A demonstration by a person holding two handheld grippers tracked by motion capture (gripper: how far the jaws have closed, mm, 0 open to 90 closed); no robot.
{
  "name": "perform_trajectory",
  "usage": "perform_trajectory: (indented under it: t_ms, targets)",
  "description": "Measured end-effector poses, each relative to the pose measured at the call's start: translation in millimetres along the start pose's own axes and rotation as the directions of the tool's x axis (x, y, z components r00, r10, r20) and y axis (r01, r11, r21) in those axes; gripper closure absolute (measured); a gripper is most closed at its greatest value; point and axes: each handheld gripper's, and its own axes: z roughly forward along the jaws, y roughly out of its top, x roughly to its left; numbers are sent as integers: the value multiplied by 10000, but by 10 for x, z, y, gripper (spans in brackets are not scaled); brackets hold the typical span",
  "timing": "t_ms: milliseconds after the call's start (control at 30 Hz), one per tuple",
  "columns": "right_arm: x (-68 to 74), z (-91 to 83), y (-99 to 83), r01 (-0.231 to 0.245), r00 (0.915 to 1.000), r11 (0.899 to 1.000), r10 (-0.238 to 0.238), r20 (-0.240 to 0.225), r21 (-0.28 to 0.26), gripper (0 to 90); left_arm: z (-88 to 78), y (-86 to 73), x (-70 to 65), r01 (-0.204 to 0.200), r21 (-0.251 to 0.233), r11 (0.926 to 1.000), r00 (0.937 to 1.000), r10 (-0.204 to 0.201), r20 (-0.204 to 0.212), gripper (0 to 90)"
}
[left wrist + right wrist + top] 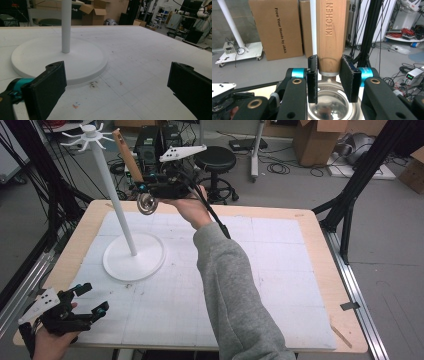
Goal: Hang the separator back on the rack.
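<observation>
1. Kitchen utensil (131, 167) with wooden handle (331, 35) (stamped "KITCHEN") and round metal head is held aloft beside the white stand (122, 220).
2. Right gripper (142, 186) jaws clamp its handle.
3. Left gripper (92, 300) jaws gape empty, low over the surface (280, 270).

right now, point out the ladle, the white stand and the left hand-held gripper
ladle (330, 30), right gripper view, on its wooden handle
white stand (134, 256), high view, on its round base
left hand-held gripper (92, 300), high view, midway between its open fingertips
</observation>
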Motion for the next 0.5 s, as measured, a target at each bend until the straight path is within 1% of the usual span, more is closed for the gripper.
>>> perform_trajectory:
  t_ms: [500]
  targets:
    - [14,60,11,19,10000,10000,-19,-52,68,700,5,-2,0,2,14,10000,10000,-2,8,26]
